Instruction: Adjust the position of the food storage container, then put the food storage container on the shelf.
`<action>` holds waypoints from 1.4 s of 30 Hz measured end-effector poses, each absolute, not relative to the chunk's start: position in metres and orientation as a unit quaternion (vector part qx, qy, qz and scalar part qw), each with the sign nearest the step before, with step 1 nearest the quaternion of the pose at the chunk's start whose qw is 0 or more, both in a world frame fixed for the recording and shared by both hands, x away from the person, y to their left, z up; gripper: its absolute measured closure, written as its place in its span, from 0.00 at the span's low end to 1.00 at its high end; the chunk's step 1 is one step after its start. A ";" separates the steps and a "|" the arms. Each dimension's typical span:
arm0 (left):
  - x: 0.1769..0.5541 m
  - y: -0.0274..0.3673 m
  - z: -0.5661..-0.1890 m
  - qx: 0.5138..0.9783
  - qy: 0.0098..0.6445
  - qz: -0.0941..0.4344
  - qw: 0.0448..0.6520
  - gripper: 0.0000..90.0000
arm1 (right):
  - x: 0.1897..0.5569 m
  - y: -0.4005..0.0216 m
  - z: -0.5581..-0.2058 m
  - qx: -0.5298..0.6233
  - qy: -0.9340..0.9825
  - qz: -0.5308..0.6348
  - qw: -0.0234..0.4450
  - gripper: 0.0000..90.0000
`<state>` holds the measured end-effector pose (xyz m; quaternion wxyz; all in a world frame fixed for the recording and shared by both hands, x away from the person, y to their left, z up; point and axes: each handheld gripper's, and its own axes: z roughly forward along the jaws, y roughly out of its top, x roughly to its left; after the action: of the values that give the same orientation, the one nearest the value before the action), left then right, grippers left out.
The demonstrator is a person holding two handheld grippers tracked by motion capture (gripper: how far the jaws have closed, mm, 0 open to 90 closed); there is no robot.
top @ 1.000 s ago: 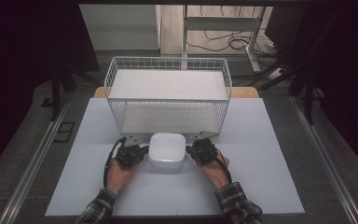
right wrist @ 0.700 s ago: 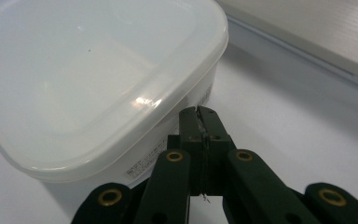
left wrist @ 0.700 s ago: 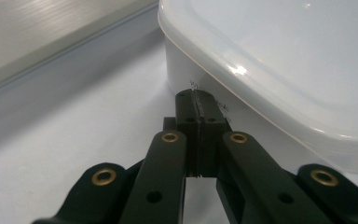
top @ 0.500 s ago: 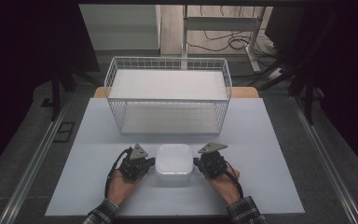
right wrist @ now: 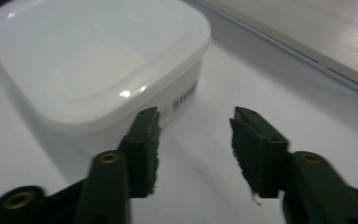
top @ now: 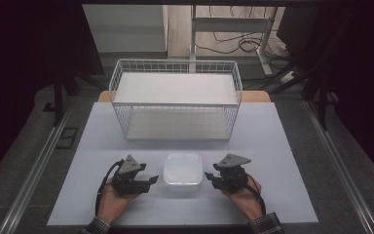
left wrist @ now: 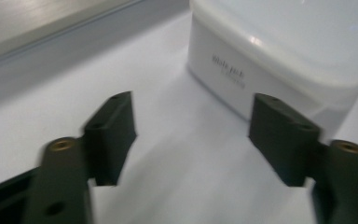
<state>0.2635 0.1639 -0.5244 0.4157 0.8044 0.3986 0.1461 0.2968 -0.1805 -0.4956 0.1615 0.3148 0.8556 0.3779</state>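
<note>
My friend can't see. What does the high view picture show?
A white lidded box sits on a pale table between two hand-held grippers, left and right, both open and not touching it. Behind it stands a white wire basket.

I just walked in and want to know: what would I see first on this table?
A white lidded box sits on the table near the front, right between the left gripper and the right gripper. Both have open jaws and neither touches the box. Behind it stands a big white wire basket, lined with white panels.
</note>
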 end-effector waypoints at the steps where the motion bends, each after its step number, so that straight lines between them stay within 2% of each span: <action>1: 0.262 0.165 -0.525 0.805 0.397 0.144 0.418 0.30 | 0.296 -0.182 -0.496 0.312 0.857 0.377 0.160 0.51; 4: 0.261 0.167 -0.523 0.800 0.398 0.144 0.425 0.18 | 0.295 -0.185 -0.499 0.311 0.861 0.374 0.149 0.40; 6: 0.261 0.167 -0.521 0.798 0.398 0.140 0.430 0.16 | 0.294 -0.186 -0.500 0.313 0.861 0.374 0.146 0.38; 18: 0.264 0.164 -0.500 0.788 0.391 0.124 0.459 0.24 | 0.297 -0.193 -0.481 0.340 0.846 0.392 0.121 0.42; 24: 0.274 0.153 -0.491 0.787 0.372 0.099 0.482 0.21 | 0.300 -0.185 -0.469 0.348 0.832 0.420 0.100 0.34; 32: 0.289 0.134 -0.492 0.799 0.368 0.096 0.466 0.18 | 0.310 -0.159 -0.474 0.338 0.841 0.413 0.088 0.21; 37: 0.296 0.129 -0.508 0.803 0.371 0.070 0.461 0.14 | 0.316 -0.152 -0.483 0.342 0.845 0.404 0.078 0.20; 42: 0.296 0.128 -0.511 0.807 0.358 0.033 0.469 0.16 | 0.318 -0.150 -0.488 0.349 0.843 0.407 0.048 0.20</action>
<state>0.2955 0.1275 -0.5110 0.4687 0.8071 0.3576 0.0330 0.3179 -0.1500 -0.4881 0.0479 0.3485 0.8431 0.4067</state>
